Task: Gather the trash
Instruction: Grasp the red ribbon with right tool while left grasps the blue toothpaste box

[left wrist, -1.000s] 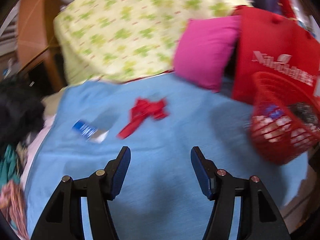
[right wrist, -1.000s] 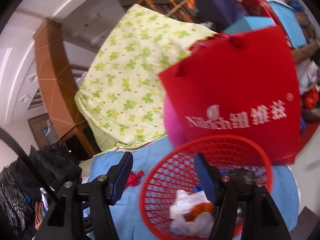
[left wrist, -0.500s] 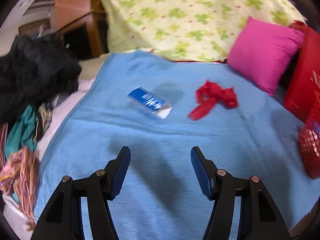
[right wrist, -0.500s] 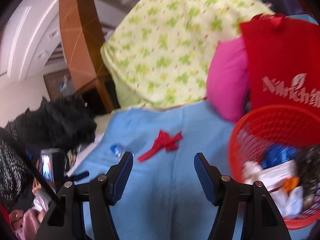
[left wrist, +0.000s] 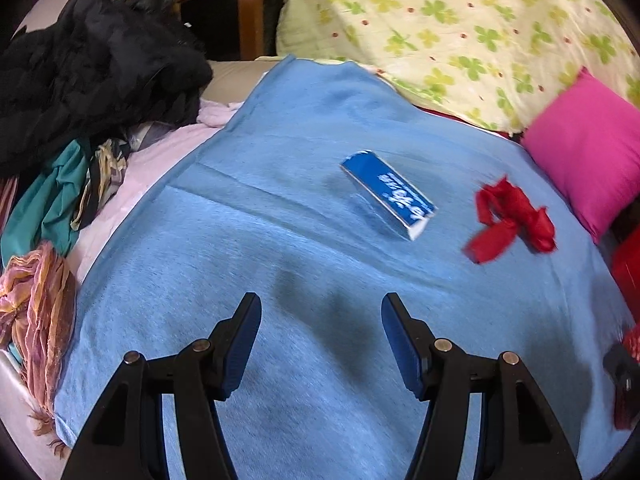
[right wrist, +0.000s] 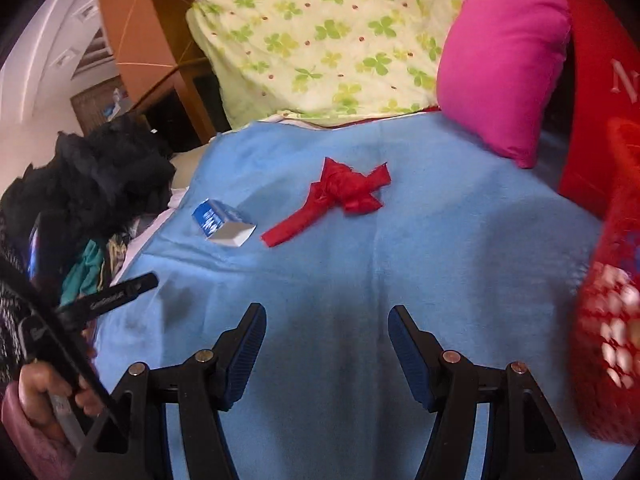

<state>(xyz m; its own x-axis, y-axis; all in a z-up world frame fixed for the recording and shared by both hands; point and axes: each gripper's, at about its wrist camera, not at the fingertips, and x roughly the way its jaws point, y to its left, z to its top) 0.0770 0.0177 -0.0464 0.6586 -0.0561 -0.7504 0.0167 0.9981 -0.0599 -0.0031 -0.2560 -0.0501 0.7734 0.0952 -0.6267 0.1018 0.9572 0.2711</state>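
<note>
Home bedroom. Bed spread with a blue blanket (right wrist: 400,248); clover-print quilt (right wrist: 320,40) heaped at the head, pink cushion (right wrist: 504,80) beside it. Loose clothes piled at the bedside: black garment (left wrist: 92,68), teal cloth (left wrist: 48,204). Wooden cabinet (left wrist: 240,8) behind. Red mesh basket (right wrist: 608,320) at blanket edge.

Red basket (right wrist: 608,320) — blurred, cut by frame edge.
</note>
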